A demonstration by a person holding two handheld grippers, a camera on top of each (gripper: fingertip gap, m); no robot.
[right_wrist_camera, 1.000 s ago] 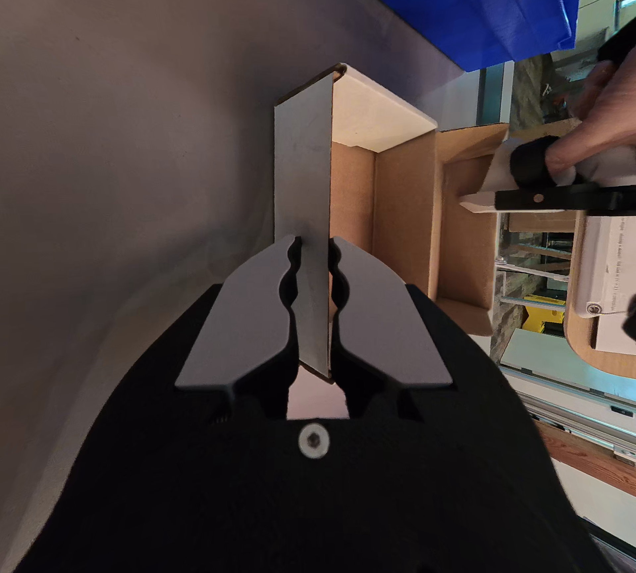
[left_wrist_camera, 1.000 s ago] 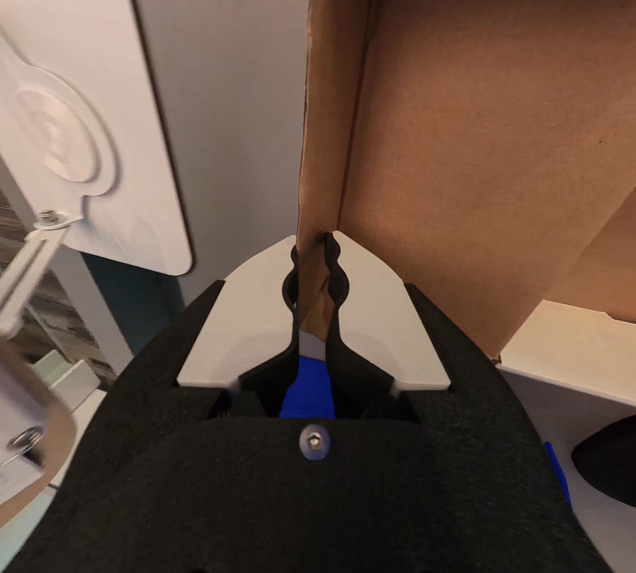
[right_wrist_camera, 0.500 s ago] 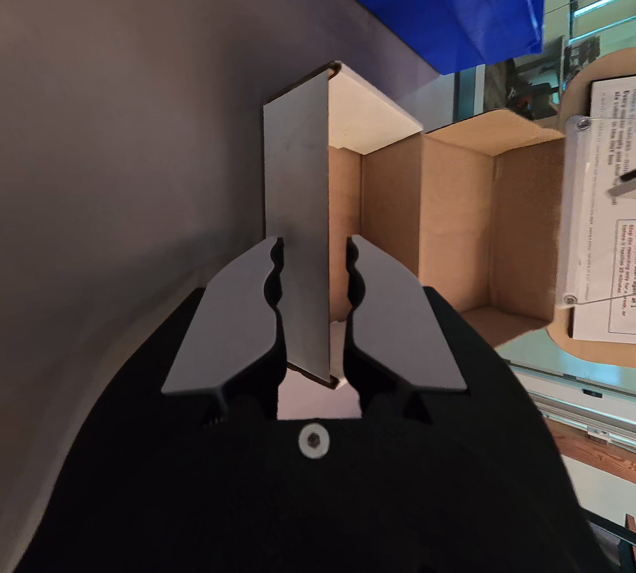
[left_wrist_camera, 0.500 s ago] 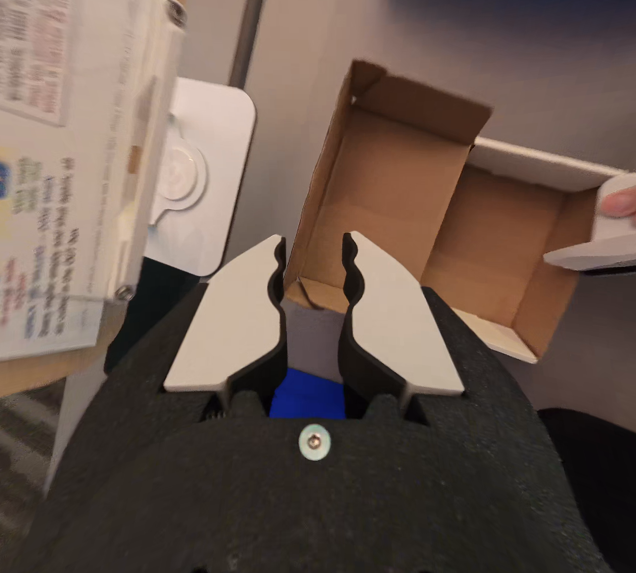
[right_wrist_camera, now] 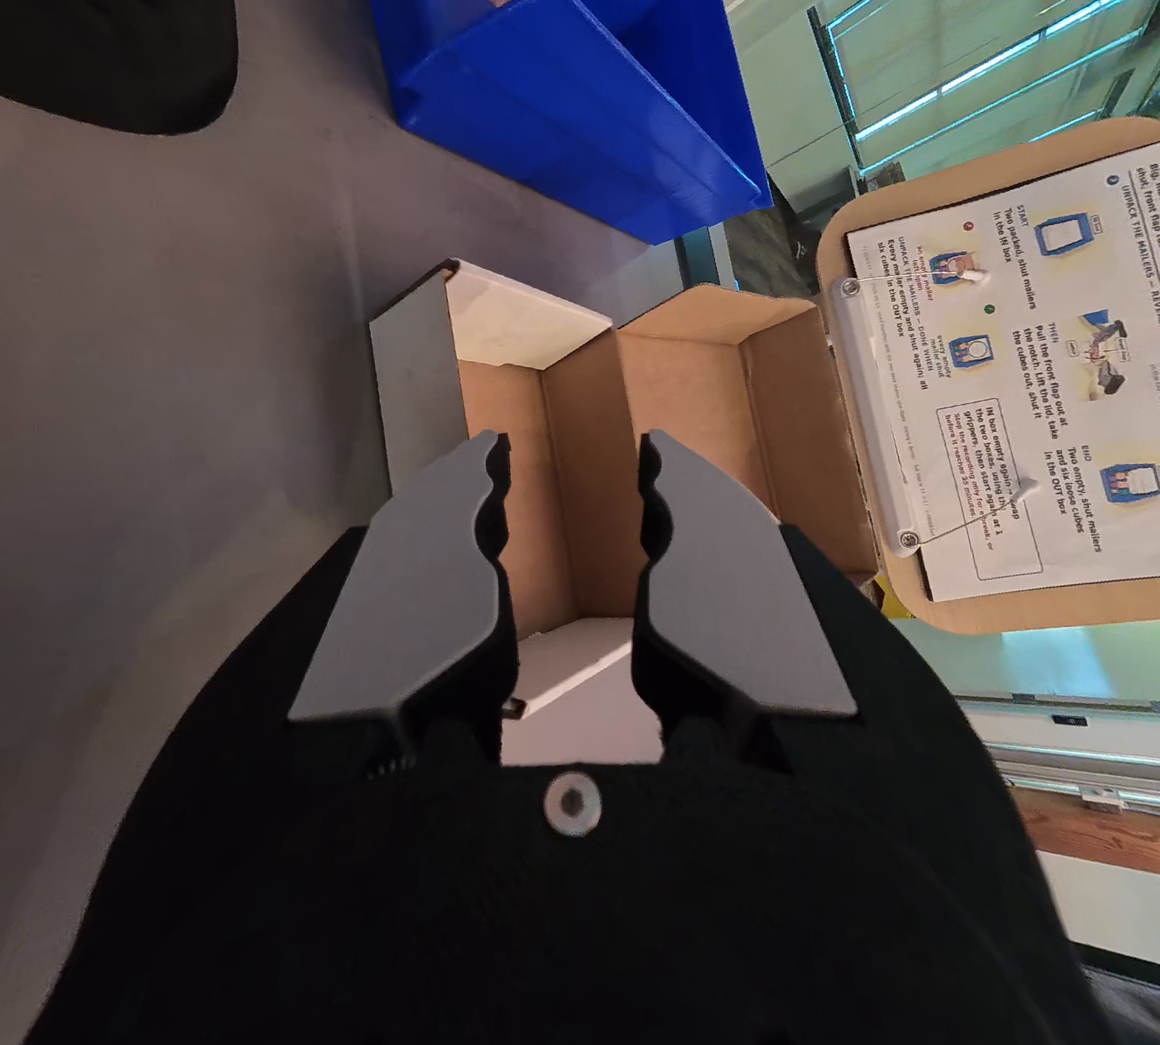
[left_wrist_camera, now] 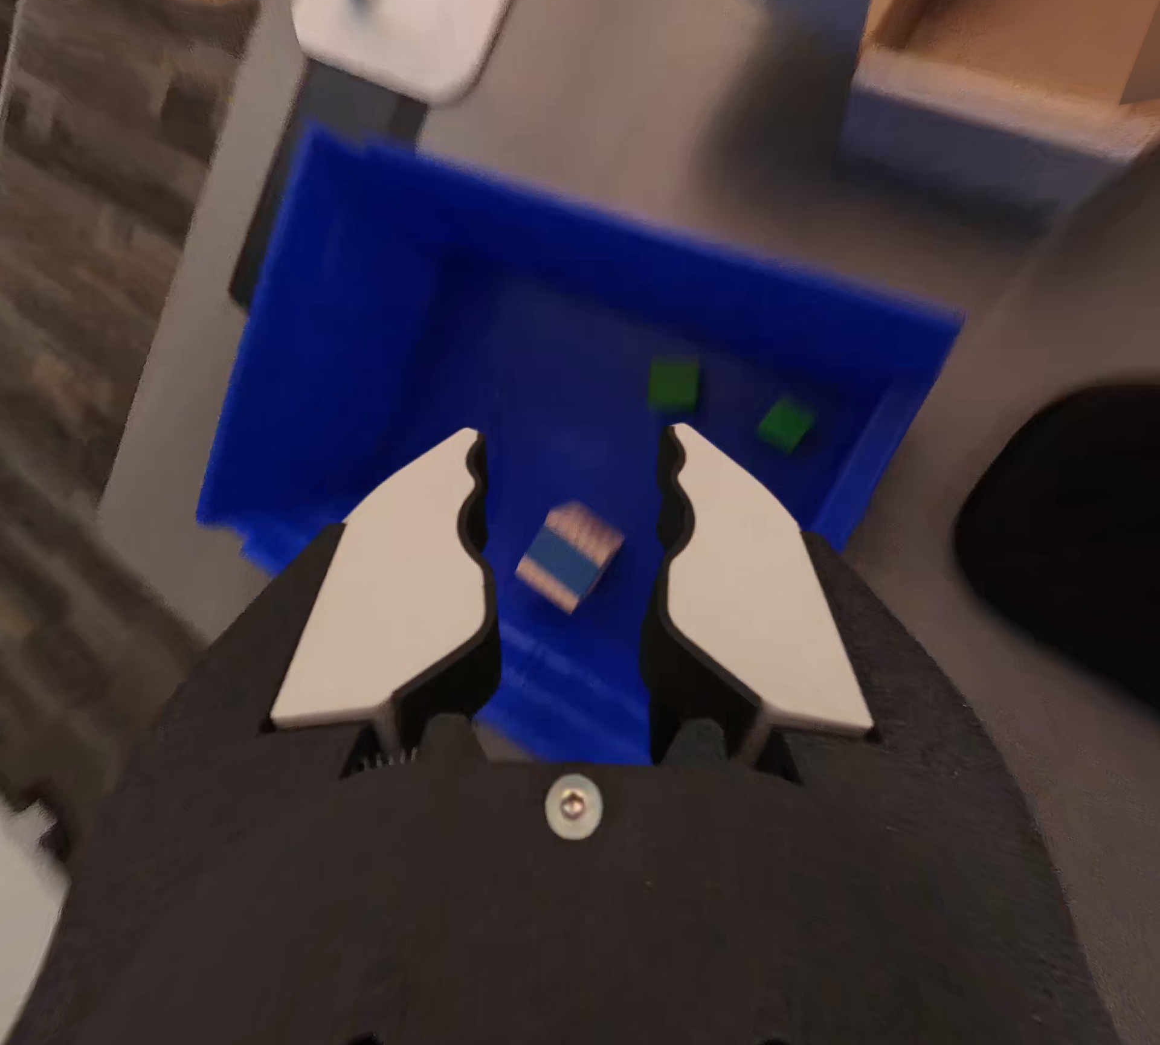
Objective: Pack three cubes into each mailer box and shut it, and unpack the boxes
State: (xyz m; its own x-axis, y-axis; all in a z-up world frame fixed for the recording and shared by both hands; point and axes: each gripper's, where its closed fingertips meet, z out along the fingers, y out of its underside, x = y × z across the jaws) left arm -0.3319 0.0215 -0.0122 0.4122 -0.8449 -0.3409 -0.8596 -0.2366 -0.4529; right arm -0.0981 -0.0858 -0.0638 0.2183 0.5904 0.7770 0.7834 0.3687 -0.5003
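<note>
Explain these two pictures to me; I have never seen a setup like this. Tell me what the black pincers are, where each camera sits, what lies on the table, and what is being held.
There is no robot here: a person holds a two-finger gripper in each hand, with a camera on each looking along its fingers.

The left view shows the left gripper, open and empty, above a blue bin containing a blue-striped wooden cube and two green cubes. This picture is blurred.

The right view shows the right gripper, also open and empty, facing an open, empty-looking mailer box on the grey table. Beside it stand another blue bin and an instruction board.
</note>
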